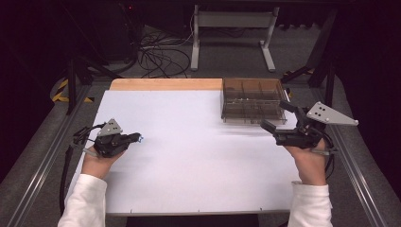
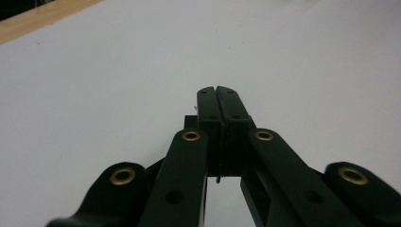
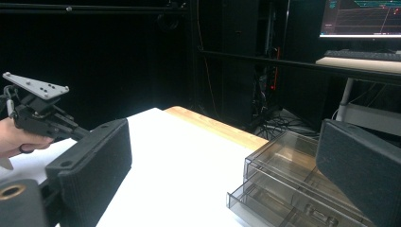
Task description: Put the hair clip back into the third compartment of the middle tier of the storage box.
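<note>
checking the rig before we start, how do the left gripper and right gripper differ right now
The left gripper has its jaws pressed together, while the right gripper has its jaws spread wide. The left gripper rests low over bare white table, pointing right; the right gripper sits beside the smoky clear drawer box, aimed toward it. Both are black, hand-held, with a grey three-cornered plate on top.

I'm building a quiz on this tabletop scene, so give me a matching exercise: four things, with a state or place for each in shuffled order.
Things:
1. left gripper
2. right gripper
3. drawer box
4. wooden strip

States or places:
A. far right of the table, smoky and see-through
B. jaws wide apart
C. along the far edge of the white sheet
D. jaws pressed together

Pairs: 1-D, 2-B, 3-A, 4-C
</note>
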Demonstrator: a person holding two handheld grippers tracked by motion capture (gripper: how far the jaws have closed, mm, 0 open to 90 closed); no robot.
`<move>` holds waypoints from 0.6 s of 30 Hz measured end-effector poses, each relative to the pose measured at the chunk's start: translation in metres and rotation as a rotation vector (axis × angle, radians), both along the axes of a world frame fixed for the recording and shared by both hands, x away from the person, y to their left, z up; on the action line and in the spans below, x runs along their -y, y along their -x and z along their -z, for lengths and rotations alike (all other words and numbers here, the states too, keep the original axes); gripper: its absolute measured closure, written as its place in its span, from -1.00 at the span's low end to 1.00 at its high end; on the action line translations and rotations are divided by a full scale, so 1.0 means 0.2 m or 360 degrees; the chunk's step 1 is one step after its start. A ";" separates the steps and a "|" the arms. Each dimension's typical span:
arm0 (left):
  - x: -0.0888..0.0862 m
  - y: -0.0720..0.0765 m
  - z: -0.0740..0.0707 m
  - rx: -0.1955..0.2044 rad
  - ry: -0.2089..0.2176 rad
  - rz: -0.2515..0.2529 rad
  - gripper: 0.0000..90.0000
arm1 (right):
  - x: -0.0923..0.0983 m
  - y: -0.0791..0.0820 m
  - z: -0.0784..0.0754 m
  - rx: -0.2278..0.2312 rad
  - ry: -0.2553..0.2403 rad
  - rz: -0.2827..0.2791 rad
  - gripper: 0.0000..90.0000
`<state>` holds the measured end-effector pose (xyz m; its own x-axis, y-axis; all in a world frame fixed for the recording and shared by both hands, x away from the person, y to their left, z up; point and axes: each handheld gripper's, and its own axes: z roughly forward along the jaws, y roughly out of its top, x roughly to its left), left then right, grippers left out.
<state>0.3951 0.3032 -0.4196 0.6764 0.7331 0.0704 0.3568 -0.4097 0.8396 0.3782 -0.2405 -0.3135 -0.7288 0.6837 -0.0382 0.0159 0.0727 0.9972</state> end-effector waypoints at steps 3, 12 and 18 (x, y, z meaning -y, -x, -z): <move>0.01 0.01 -0.02 0.0015 -0.0010 0.0013 0.98 | 0.00 0.00 0.00 0.0005 0.0003 -0.0004 -0.88; 0.08 0.03 -0.06 0.0076 -0.0015 0.0035 0.98 | 0.00 0.00 0.00 0.0001 -0.0007 -0.0007 -0.88; 0.14 0.05 -0.10 0.0112 -0.0024 0.0057 0.99 | 0.00 0.00 0.00 0.0003 -0.0005 -0.0010 -0.88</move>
<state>0.3847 0.2759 -0.4001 0.6951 0.7072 0.1293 0.2823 -0.4339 0.8556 0.3784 -0.2402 -0.3134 -0.7332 0.6790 -0.0375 0.0138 0.0700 0.9975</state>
